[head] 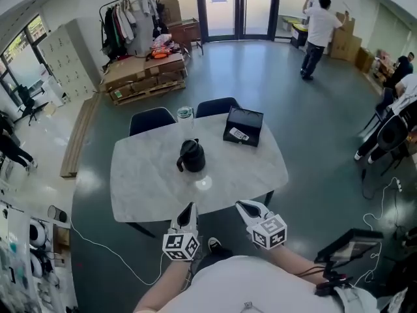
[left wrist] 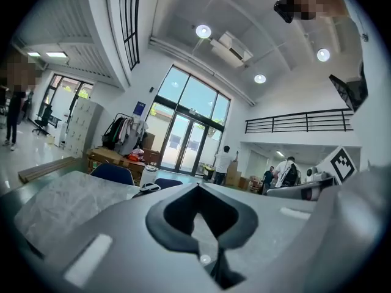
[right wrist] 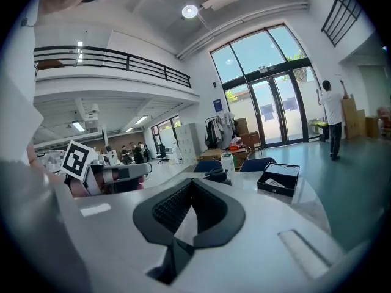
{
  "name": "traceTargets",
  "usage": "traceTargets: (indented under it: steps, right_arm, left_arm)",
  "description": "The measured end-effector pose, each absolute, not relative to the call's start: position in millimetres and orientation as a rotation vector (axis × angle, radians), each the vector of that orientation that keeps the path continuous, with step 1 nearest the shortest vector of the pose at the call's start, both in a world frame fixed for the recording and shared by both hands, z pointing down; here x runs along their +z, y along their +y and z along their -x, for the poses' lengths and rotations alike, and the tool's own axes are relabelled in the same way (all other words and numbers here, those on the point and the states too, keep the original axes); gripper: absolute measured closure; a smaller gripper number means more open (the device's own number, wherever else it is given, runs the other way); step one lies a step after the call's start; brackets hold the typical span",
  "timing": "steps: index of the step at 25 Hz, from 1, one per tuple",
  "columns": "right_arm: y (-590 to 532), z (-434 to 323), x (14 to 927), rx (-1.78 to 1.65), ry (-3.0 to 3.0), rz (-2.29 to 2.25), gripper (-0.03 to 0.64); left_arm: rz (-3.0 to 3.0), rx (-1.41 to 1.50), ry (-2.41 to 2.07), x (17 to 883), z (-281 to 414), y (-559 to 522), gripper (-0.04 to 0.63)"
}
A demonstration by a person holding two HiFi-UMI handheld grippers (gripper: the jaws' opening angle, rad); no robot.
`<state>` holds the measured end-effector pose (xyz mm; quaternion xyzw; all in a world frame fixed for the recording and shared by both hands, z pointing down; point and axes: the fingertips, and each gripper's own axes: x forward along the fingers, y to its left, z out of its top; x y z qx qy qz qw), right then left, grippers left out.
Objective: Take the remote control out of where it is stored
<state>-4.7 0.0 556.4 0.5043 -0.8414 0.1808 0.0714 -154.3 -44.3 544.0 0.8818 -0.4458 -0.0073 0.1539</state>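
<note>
**A:** How far along is the person getting with the task?

**B:** It is barely getting under way. The remote control [head: 238, 134] is lying inside the open black box [head: 254, 118] on the far right part of the table [head: 143, 181], and nothing is touching it.

**A:** And what are the tools doing?

**B:** Both are hovering over the near edge of the table, well apart from the box. The left gripper [head: 189, 207] is showing its jaws pressed together with nothing between them. The right gripper [head: 244, 205] is looking the same, closed up and carrying nothing.

**A:** So what is remaining?

**B:** By my reading, all of it: reaching across, parting the jaws, taking hold of the remote and lifting it clear of the box.

**A:** Is anything standing in the way?

**B:** A black jug [head: 191, 156] is sitting mid-table, but it is off to the left of the right gripper's line to the box, so probably not.

**A:** What is proving hard to make out?

**B:** The remote is showing only as a small pale strip, so its buttons and facing are not readable. The left gripper view is not showing the box at all.
</note>
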Motion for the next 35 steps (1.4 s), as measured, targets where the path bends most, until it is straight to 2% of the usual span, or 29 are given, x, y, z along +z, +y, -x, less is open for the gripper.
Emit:
traceTargets:
  steps: [8, 14, 21, 35]
  right_arm:
    - [-58, 5, 564, 0.588, -2.431, -1.596, 0.589]
    - [-84, -33, 579, 0.703, -2.347, -1.666, 0.589]
    - [-146, -40, 587, 0.767, -2.394, -1.571, 0.589]
    - [-316, -143, 614, 0.77, -2.393, -1.386, 0.589]
  left_arm:
    - [-2.483, -0.025, -1.234, 556, 163, -115, 0.595]
    - [-2.457, -0.003, -1.217, 563, 144, -137, 0.594]
    - [-2.38, 0.038, -1.307, 573, 141, -177, 0.595]
    - [-2.291, 0.058, -1.516, 558, 59, -292, 0.595]
